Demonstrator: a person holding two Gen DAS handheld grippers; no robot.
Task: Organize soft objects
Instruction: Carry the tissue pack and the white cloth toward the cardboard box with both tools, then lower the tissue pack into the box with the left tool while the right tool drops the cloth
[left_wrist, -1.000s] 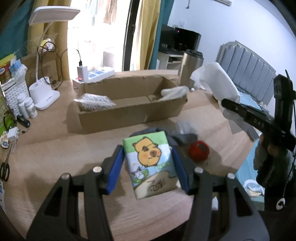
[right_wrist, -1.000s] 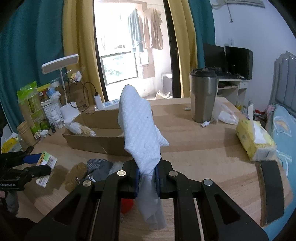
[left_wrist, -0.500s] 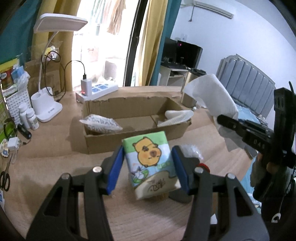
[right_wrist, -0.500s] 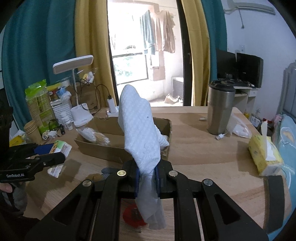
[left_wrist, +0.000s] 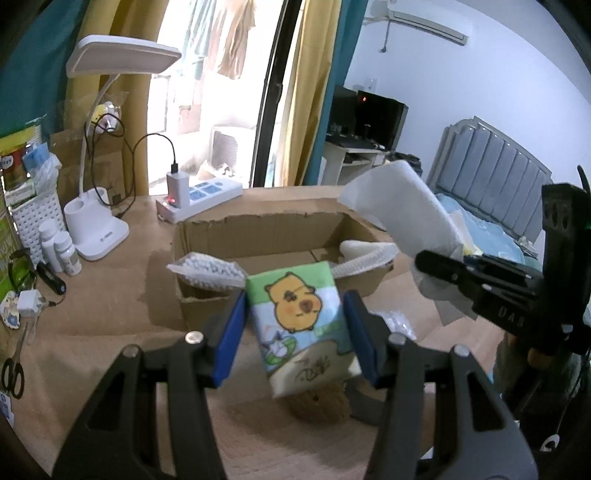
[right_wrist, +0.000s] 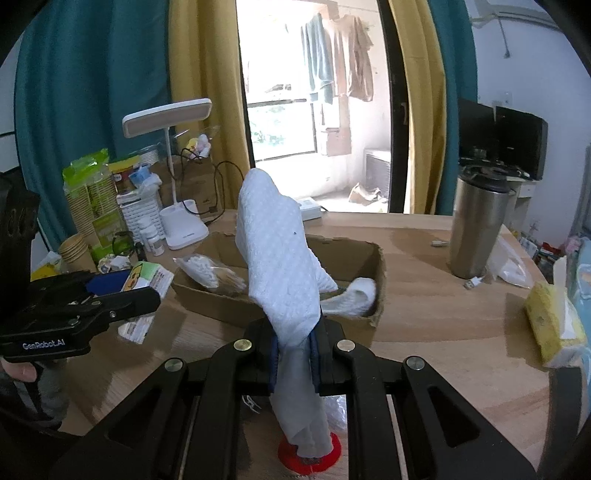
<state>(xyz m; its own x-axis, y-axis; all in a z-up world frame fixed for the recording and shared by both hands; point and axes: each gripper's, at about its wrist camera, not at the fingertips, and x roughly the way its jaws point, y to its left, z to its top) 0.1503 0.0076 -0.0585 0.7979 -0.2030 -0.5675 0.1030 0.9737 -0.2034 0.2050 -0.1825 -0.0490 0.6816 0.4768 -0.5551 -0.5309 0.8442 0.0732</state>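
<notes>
The left tongs (left_wrist: 295, 325) are squeezing a tissue pack (left_wrist: 301, 319) with a yellow cartoon animal on it, holding it up in the air just in front of the cardboard box (left_wrist: 266, 232). The right tongs (right_wrist: 295, 354) are pinching a white cloth (right_wrist: 275, 251) tight, and the cloth is sticking up tall over the near side of the box. Inside the box, a bag of cotton swabs (left_wrist: 207, 273) is lying at the left end and a white rolled cloth (left_wrist: 365, 254) is lying at the right end. A red soft thing (right_wrist: 310, 456) is sitting on the desk (right_wrist: 443, 332) under the right tongs. A steel mug (right_wrist: 478, 225) is standing farther right.
</notes>
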